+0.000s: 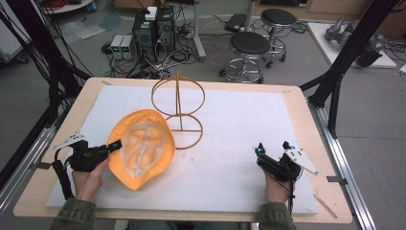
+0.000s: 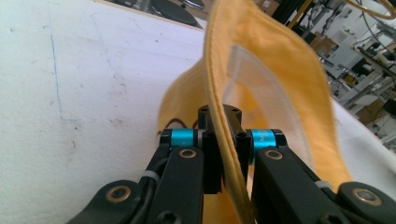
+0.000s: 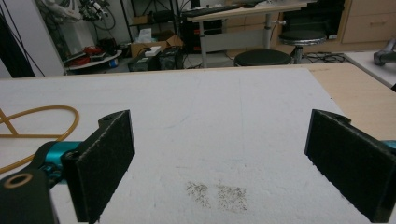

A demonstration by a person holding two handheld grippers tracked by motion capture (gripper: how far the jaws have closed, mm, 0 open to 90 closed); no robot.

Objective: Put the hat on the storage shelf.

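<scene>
Hiding hat (image 2: 280, 70) brim edge: clamped left gripper (image 2: 223, 140) pads.

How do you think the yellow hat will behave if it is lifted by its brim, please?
Probably floppy: the hat is soft cloth, and its brim bends where the left gripper pinches it. Likely light, so it should hang and sag without slipping.

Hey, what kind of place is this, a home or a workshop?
Probably a robotics lab or workshop: computer towers with tangled cables on the floor, rolling black stools, and a black frame around the table.
</scene>
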